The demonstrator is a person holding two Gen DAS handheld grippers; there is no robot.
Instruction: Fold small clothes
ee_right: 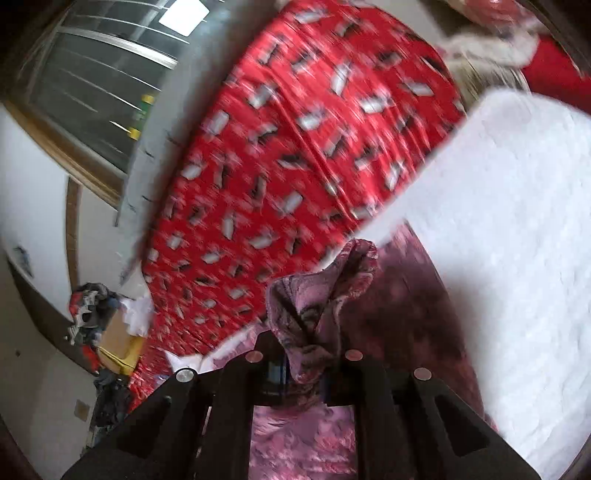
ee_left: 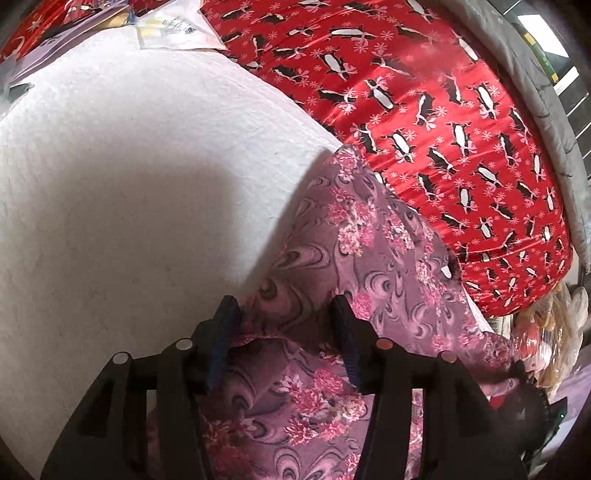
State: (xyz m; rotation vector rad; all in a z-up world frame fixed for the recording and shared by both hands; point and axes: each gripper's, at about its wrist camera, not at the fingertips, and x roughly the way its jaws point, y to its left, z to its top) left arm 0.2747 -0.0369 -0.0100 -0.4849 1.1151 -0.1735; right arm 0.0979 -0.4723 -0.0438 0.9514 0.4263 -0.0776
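A small pink-purple floral garment (ee_left: pixel 369 251) lies on the white bedcover (ee_left: pixel 110 203), its far corner pointing toward the red blanket. My left gripper (ee_left: pixel 286 314) is open just above the garment's near part, fingers apart on either side of a raised fold. In the right wrist view my right gripper (ee_right: pixel 304 373) is shut on a bunched edge of the same garment (ee_right: pixel 317 299), which sticks up between the fingers, lifted above the white cover (ee_right: pixel 498 240). The rest of the cloth hangs below. That view is motion-blurred.
A red blanket with black-and-white penguin print (ee_left: pixel 424 110) lies beyond the garment. Papers (ee_left: pixel 173 26) lie at the far left of the bed. A grey quilt edge (ee_left: pixel 535 92) and window (ee_right: pixel 110 66) border the bed. Clutter and a box (ee_right: pixel 118 332) sit on the floor.
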